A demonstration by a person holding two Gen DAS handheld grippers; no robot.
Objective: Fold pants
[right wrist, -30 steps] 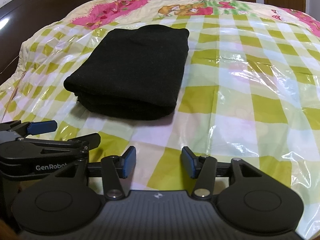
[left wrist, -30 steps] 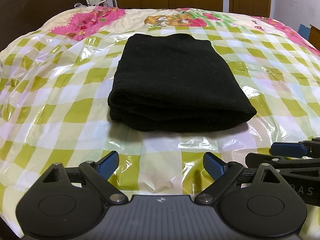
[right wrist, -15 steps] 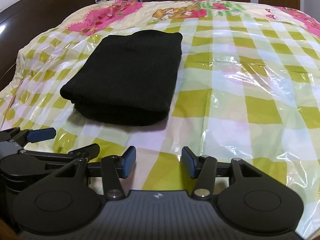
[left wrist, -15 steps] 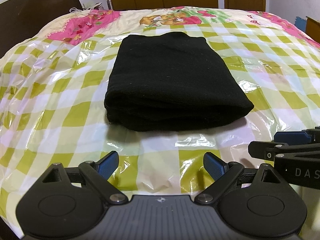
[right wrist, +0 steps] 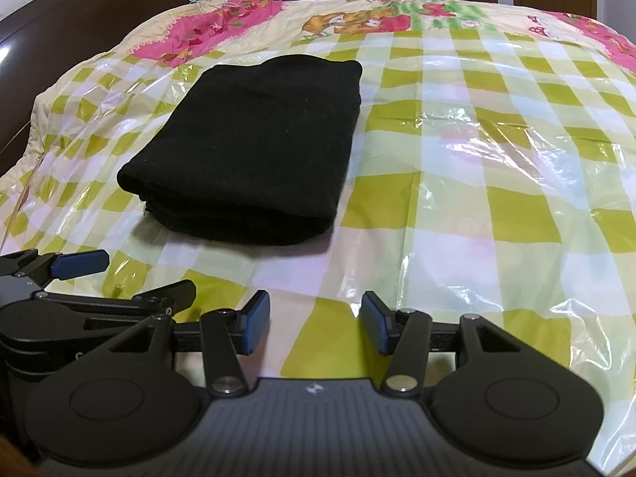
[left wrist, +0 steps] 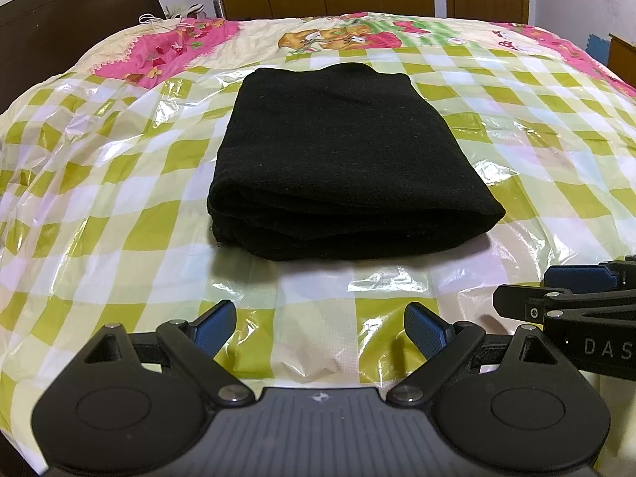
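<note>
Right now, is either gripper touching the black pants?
No: the folded black pants lie alone on the plastic-covered bed, and the open left gripper and right gripper sit short of them.

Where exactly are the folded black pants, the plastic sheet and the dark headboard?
folded black pants [left wrist: 342, 151], left wrist view, middle of the top layer.
plastic sheet [right wrist: 497, 167], right wrist view, shiny wrinkled patch right of the pants.
dark headboard [left wrist: 71, 35], left wrist view, its front panel.

The room was bright. Light shone off the plastic sheet. The picture edges bent round and dark.
</note>
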